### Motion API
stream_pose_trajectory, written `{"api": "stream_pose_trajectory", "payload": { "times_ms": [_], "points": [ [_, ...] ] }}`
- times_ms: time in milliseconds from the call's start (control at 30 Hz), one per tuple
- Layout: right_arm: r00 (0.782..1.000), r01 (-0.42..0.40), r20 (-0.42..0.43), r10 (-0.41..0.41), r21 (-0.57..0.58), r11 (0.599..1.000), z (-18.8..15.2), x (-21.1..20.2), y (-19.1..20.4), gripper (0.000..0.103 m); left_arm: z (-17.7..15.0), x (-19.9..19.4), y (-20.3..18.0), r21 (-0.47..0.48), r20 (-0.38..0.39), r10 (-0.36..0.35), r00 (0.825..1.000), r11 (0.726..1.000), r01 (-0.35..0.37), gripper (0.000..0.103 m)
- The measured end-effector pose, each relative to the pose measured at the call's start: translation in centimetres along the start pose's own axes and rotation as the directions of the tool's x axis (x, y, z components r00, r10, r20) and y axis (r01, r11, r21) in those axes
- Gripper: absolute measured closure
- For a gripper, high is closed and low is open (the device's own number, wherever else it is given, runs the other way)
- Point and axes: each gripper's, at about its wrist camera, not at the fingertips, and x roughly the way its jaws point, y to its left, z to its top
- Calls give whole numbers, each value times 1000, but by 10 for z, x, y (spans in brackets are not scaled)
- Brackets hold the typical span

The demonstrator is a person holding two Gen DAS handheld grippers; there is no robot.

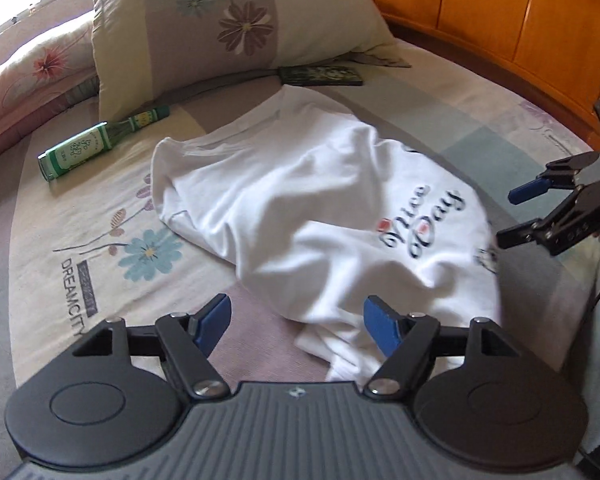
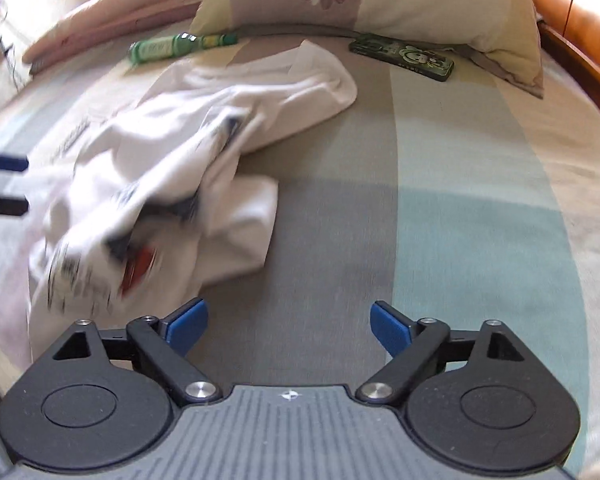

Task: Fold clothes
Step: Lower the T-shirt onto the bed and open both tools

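Observation:
A white T-shirt (image 1: 300,200) with "Nice Day" printed on it lies crumpled on the bed; it also shows in the right wrist view (image 2: 172,160), partly blurred. My left gripper (image 1: 298,324) is open and empty, just above the shirt's near edge. My right gripper (image 2: 288,326) is open and empty over bare sheet to the right of the shirt; it also shows in the left wrist view (image 1: 512,216) at the shirt's right side. The left gripper's fingertips (image 2: 8,164) show at the left edge of the right wrist view.
A green bottle (image 1: 100,140) lies on the sheet left of the shirt. A dark green case (image 1: 320,75) lies beyond it by a flowered pillow (image 1: 228,28). A wooden headboard (image 1: 520,28) curves along the right. A pink quilt (image 2: 112,12) lies at the far left.

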Motion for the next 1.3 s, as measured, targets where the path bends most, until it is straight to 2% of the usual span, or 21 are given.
{"api": "stream_pose_trajectory", "payload": {
  "times_ms": [67, 200, 400, 500, 633, 733, 833, 900, 1033, 1167, 1233, 1300],
  "points": [
    [999, 20, 26, -20, -7, 1000, -19, -8, 11, 0, -4, -8, -19, 24, 6, -6, 1000, 1000, 6, 24],
    [1000, 14, 24, -15, 6, 1000, -47, -10, 19, 0, -4, -12, -58, 83, 6, -16, 1000, 996, 16, 24],
    [999, 33, 29, -35, 62, 998, -71, -4, 17, 0, 7, -6, -103, 144, 33, -34, 999, 989, 29, 24],
    [995, 59, 82, -64, 65, 996, -82, -3, 19, 0, 13, 5, -124, 180, 69, -5, 998, 984, -8, 23],
    [989, 82, 118, -91, 80, 993, -87, -2, 22, 0, 19, 31, -145, 202, 73, 39, 997, 978, -53, 23],
    [987, 86, 129, -98, 93, 992, -87, -2, 22, 0, 21, 51, -152, 241, 86, 122, 989, 961, -139, 24],
    [985, 84, 145, -96, 87, 993, -90, -2, 22, 0, 22, 60, -142, 214, 85, 206, 975, 952, -219, 24],
    [985, 80, 146, -89, 65, 995, -91, -2, 23, 0, 20, 59, -123, 166, 85, 247, 965, 952, -258, 22],
    [989, 48, 139, -51, 30, 998, -90, -4, 17, 0, 11, 52, -82, 80, 64, 347, 936, 933, -351, 22],
    [994, 16, 111, -19, 24, 1000, -84, -7, 13, 0, 2, 42, -46, -61, 33, 337, 941, 940, -335, 21],
    [993, -25, 116, 19, 52, 998, -76, -12, 9, 0, -1, 36, -45, -79, 43, 303, 952, 951, -299, 21],
    [982, -77, 177, 61, 85, 993, -64, -19, 3, 0, -3, 31, -53, -50, 63, 287, 956, 958, -284, 21]
  ]
}}
